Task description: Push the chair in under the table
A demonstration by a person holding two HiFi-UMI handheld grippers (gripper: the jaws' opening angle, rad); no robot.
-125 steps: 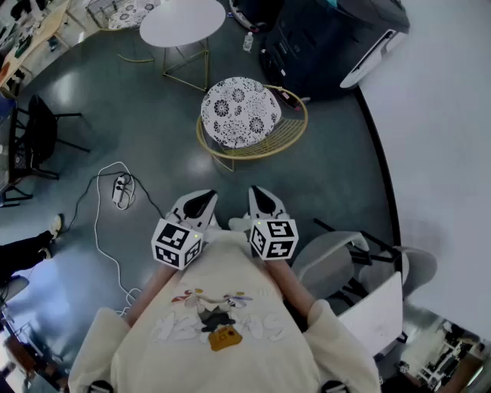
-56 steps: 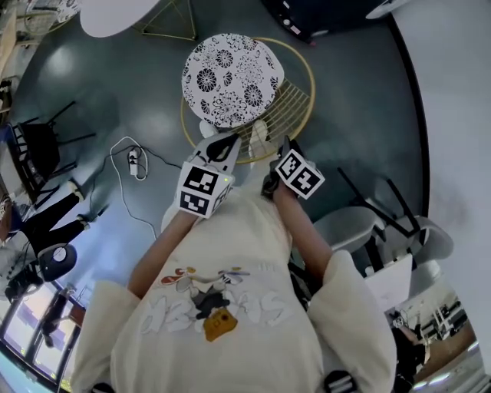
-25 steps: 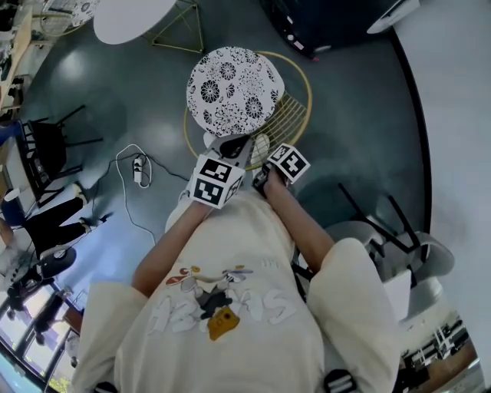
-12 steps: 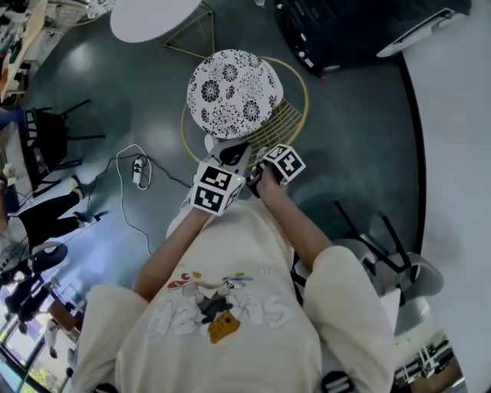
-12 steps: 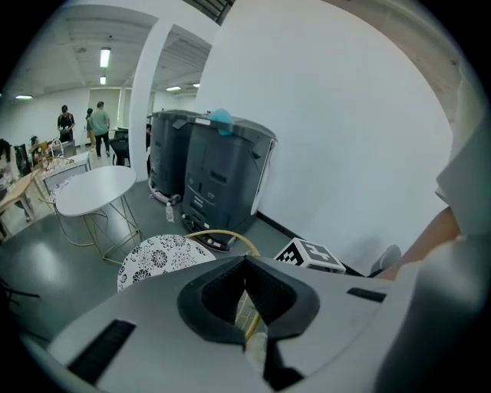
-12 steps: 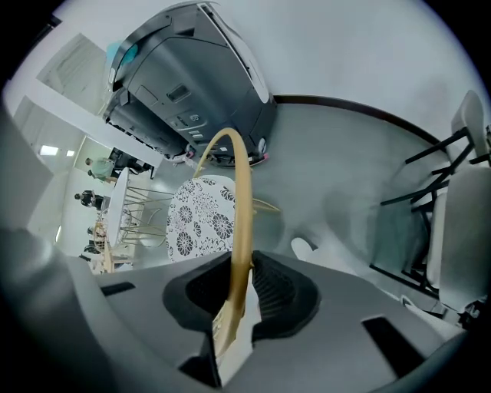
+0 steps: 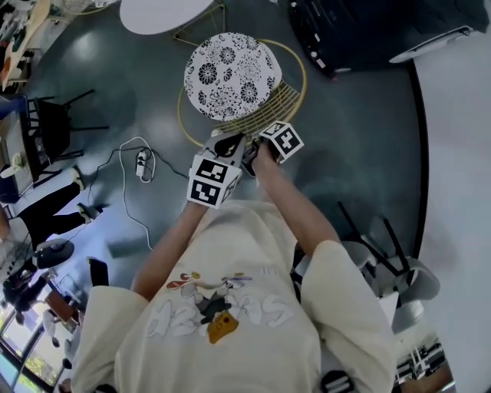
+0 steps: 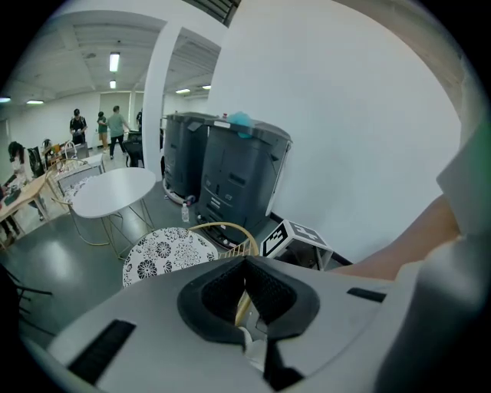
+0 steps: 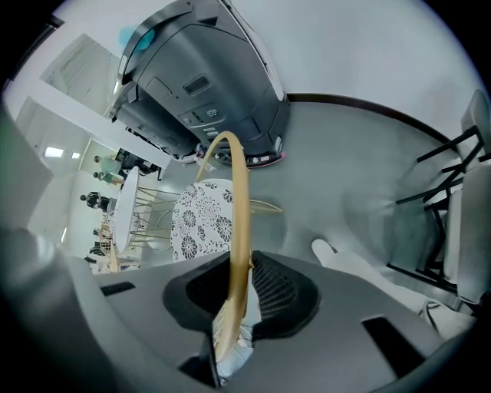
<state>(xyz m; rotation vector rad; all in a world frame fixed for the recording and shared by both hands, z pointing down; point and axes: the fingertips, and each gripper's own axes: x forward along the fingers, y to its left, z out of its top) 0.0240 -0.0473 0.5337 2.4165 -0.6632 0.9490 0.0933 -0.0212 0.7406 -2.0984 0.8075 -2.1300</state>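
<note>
The chair has a gold wire frame point(image 7: 298, 86) and a round black-and-white flowered cushion point(image 7: 232, 75). It stands just short of the white round table point(image 7: 165, 11) at the top of the head view. My left gripper point(image 7: 228, 146) and right gripper point(image 7: 257, 150) sit side by side on the near rim of the chair's back. In the left gripper view the gold rim point(image 8: 242, 305) runs between the pads, and the gripper point(image 8: 244, 295) is shut on it. In the right gripper view the gold rim point(image 9: 239, 199) curves up out of the right gripper point(image 9: 239, 295), which is shut on it.
Large dark grey machines point(image 7: 360, 31) stand right of the table against a white wall point(image 7: 460, 153). A power strip with a white cable point(image 7: 143, 160) lies on the floor at left, beside a black chair point(image 7: 46, 123). Grey chairs point(image 7: 383, 261) stand behind me at right.
Five seconds ago both grippers hung free, short of the chair; now they grip its back rim. Over the last second they have moved forward with the chair towards the white table.
</note>
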